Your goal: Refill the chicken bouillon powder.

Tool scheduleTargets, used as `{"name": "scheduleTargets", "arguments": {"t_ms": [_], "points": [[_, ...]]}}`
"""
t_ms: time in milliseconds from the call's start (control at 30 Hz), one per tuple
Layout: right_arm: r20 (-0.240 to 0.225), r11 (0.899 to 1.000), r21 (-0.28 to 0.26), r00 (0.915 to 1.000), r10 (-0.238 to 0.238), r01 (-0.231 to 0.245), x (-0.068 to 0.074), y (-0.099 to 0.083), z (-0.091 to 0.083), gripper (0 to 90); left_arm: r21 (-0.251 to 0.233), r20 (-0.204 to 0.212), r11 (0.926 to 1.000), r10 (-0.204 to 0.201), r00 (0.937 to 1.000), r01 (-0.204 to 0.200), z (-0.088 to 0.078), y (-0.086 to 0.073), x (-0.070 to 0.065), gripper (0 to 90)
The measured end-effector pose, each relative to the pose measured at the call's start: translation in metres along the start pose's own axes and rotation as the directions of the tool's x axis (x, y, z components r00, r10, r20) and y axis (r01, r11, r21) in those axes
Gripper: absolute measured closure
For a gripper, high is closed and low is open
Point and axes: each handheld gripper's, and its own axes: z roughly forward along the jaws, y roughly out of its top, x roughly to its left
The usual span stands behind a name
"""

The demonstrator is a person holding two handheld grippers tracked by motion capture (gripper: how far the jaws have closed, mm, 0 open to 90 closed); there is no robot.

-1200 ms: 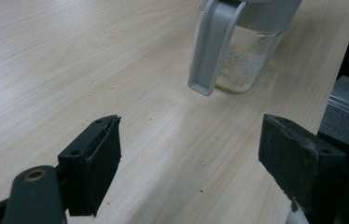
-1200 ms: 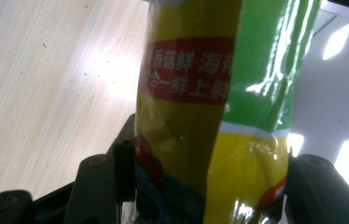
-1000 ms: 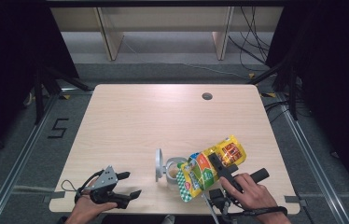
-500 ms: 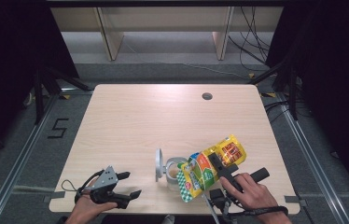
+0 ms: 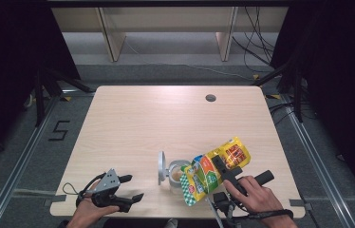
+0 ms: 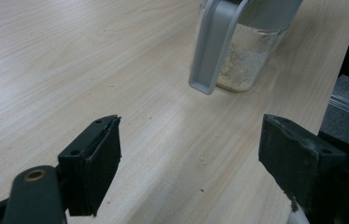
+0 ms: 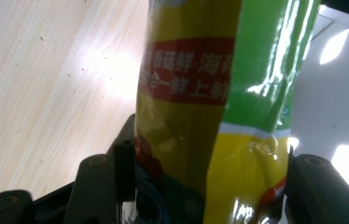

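one pouch (image 5: 216, 170), one jar (image 5: 177, 175), perhaps holding powder.

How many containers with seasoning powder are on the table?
2: a glass jar with its lid flipped open near the front edge, and a yellow-green pouch tilted over it, held by the right hand-held gripper.

Open tabletop (image 5: 156, 118) lies ahead; only the lidded jar (image 5: 175, 173) and tilted pouch (image 5: 213, 168) obstruct the near edge
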Motion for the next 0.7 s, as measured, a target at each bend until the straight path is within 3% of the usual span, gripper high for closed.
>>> {"name": "scheduleTargets", "arguments": {"t_ms": [700], "points": [[0.002,1.000,-0.003,1.0000,-0.007,0.007,0.0002,-0.0003,-0.0004,49.0,0.000,0.001,1.0000,0.000,1.0000,0.000,0.0000,0.0001,-0.0001,20.5]]}}
